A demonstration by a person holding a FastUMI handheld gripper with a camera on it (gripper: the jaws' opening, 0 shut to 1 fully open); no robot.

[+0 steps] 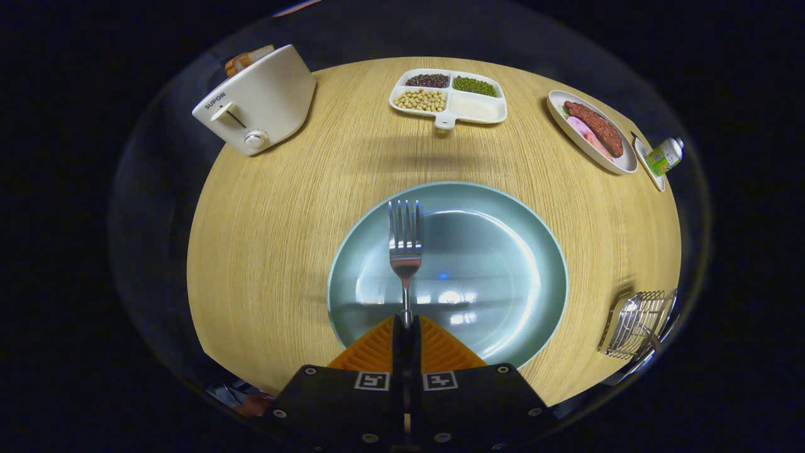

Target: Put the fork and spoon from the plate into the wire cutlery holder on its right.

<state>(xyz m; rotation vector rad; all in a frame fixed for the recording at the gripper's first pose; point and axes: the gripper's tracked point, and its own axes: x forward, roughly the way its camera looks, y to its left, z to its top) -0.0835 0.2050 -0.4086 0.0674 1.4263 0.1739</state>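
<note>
A steel fork [405, 251] points away from me over the pale blue plate [503, 283], tines toward the far side. Its handle runs back between my orange fingers [371, 352]. My gripper [406, 324] is shut on the fork's handle, both pads pressed together on it above the plate's near rim. The wire cutlery holder [638, 324] stands on the table to the right of the plate; a shiny utensil bowl, probably the spoon [629, 308], shows inside its near corner.
A white toaster [258, 100] stands far left on the round wooden table [270, 239]. A divided white tray of beans [448, 97] sits at the far middle. A dish of sliced meat [594, 129] and a small bottle [665, 155] lie far right.
</note>
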